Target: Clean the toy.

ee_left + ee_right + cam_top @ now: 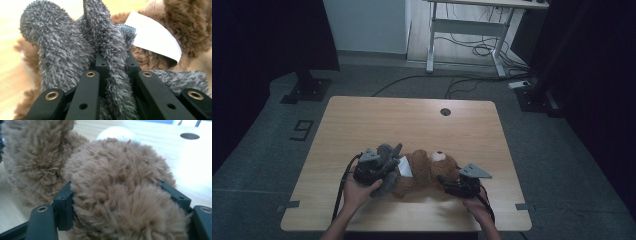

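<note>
A wooden desk carries two plush toys near the middle of its near edge. A brown teddy bear lies on its back there, its white muzzle towards the far edge. A grey plush toy lies against the bear's left side, partly over it, and a white tag shows between the two.

The left gripper, held in the person's left hand, is clenched on the grey plush toy: in the left gripper view a narrow strip of grey fur runs between the two black jaws, which stand close together and press on it from both sides. Beyond it lie the white tag and the brown fur of the teddy bear.

The right gripper, held in the right hand, lies at the bear's right side, near the desk's near right corner. In the right gripper view a rounded, furry part of the teddy bear sits between the wide-set jaws and touches both; whether they squeeze it cannot be told.

A round hole sits near the desk's far edge.
</note>
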Action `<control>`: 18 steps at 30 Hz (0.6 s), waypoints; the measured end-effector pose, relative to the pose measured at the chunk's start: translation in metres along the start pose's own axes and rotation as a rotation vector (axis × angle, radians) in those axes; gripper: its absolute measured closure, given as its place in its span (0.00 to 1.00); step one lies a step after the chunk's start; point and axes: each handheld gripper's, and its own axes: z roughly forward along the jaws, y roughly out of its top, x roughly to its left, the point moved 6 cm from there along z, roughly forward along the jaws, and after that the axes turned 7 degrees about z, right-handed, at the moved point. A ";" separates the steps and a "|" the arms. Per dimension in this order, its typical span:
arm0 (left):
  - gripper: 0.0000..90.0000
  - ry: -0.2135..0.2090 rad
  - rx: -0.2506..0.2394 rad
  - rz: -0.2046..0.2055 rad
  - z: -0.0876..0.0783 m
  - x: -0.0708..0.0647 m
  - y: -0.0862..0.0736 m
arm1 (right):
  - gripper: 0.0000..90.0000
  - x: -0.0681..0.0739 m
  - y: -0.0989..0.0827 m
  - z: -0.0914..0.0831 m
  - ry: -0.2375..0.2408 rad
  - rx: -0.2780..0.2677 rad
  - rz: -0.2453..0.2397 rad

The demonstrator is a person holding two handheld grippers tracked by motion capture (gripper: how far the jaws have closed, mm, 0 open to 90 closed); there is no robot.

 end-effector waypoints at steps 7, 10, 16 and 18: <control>0.88 -0.056 -0.002 -0.037 -0.005 -0.012 -0.018 | 0.34 0.011 -0.017 -0.009 -0.042 0.073 -0.082; 0.88 -0.081 -0.020 -0.057 -0.005 -0.015 -0.025 | 0.36 0.013 -0.024 -0.013 -0.055 0.094 -0.093; 0.88 -0.070 -0.049 -0.083 0.001 -0.013 -0.025 | 0.43 0.014 -0.025 -0.008 -0.088 0.072 -0.094; 0.88 -0.067 -0.043 -0.094 0.006 -0.010 -0.022 | 0.45 0.013 -0.024 -0.005 -0.098 0.066 -0.107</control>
